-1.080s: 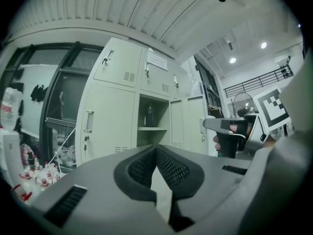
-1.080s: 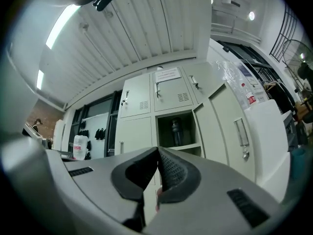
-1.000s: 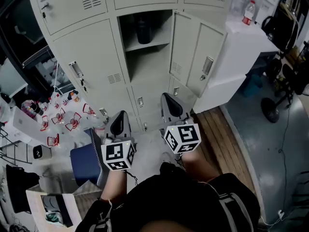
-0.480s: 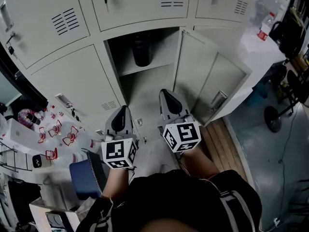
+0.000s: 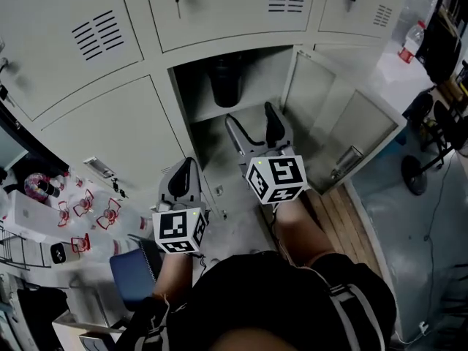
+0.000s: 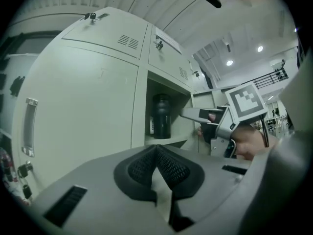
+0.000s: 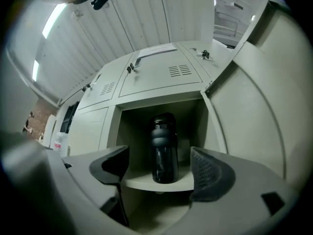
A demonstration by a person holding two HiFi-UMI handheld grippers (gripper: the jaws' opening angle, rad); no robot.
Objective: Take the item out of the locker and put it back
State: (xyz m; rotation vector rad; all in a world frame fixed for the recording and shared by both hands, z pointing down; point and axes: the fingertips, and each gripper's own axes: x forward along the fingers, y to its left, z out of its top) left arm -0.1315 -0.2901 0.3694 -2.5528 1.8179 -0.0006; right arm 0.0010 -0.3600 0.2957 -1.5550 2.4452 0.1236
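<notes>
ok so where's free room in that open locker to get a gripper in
The shelf is bare on both sides of the black bottle. The compartment under the shelf looks empty as far as it shows. It is crowded outside the locker, at the head view's lower left, which is littered with small red-and-white items.

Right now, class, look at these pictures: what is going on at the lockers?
A person faces an open locker with a gripper in each hand. The right gripper has just been opening its jaws; they stand apart and empty, aimed at a dark bottle upright on the shelf, short of it. The left gripper is shut on nothing, held lower and aside. The bottle is not yet taken out.
</notes>
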